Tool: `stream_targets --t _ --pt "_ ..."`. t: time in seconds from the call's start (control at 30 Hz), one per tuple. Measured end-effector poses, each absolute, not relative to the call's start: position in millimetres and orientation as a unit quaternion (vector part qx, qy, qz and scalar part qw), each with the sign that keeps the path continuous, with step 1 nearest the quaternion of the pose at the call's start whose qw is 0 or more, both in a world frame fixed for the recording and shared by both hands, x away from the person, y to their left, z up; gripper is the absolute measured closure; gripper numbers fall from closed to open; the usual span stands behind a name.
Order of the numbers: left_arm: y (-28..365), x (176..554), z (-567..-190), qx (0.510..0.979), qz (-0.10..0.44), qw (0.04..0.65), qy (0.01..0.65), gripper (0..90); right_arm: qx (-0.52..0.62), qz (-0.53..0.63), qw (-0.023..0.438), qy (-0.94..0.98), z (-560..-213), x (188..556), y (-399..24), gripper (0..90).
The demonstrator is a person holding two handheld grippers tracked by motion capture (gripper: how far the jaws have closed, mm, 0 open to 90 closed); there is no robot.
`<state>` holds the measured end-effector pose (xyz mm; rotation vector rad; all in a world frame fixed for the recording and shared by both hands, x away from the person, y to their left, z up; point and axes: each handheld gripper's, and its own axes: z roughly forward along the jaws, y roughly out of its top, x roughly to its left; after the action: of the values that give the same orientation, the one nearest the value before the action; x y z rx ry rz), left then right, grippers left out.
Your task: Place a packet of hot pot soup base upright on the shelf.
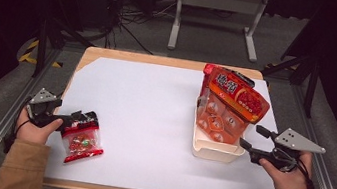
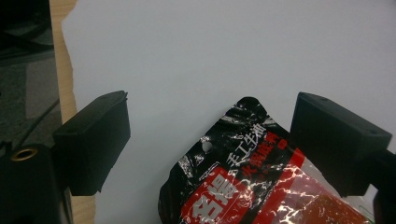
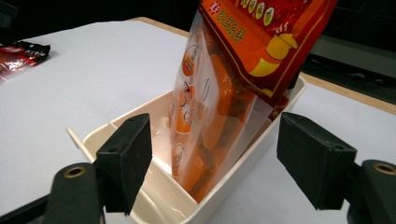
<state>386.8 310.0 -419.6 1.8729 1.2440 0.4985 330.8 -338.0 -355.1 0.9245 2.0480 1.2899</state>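
Candy packet (image 1: 83, 138) lies flat, so our left hand-held gripper (image 1: 70, 121) spreads wide around it; right hand-held gripper (image 1: 250, 137) waits open by the bin (image 1: 213, 152).

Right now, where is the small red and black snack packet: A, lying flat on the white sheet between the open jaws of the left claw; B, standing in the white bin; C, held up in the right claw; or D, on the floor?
A: the small red and black snack packet lies flat on the white sheet, its top edge between the open jaws of the left claw.
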Motion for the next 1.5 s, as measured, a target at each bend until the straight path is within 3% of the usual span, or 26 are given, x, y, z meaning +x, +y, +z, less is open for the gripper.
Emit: stream_targets --t 0.23,0.7,0.9,0.93,1.1,1.37,1.5 --pt "321 387 -431 0.745 0.171 0.407 0.5 21.0 0.332 0.474 0.261 0.773 -353 329 -339 37.3" --pt "328 394 -454 0.761 0.106 0.387 0.51 28.2 0.319 0.474 0.252 0.781 -353 328 -335 37.3" --pt "323 391 -456 0.766 0.109 0.384 0.503 32.6 0.318 0.475 0.25 0.781 -353 328 -335 37.3" --pt "321 388 -457 0.772 0.131 0.376 0.495 32.6 0.318 0.475 0.249 0.782 -354 328 -335 37.3" --pt "315 383 -455 0.782 0.138 0.362 0.488 45.5 0.316 0.468 0.249 0.786 -356 330 -332 37.6" --pt "311 376 -456 0.783 0.146 0.358 0.487 54.6 0.315 0.464 0.25 0.79 -357 330 -331 38.4" --pt "311 373 -456 0.783 0.158 0.351 0.488 71.7 0.314 0.462 0.249 0.791 -358 330 -330 39.3"
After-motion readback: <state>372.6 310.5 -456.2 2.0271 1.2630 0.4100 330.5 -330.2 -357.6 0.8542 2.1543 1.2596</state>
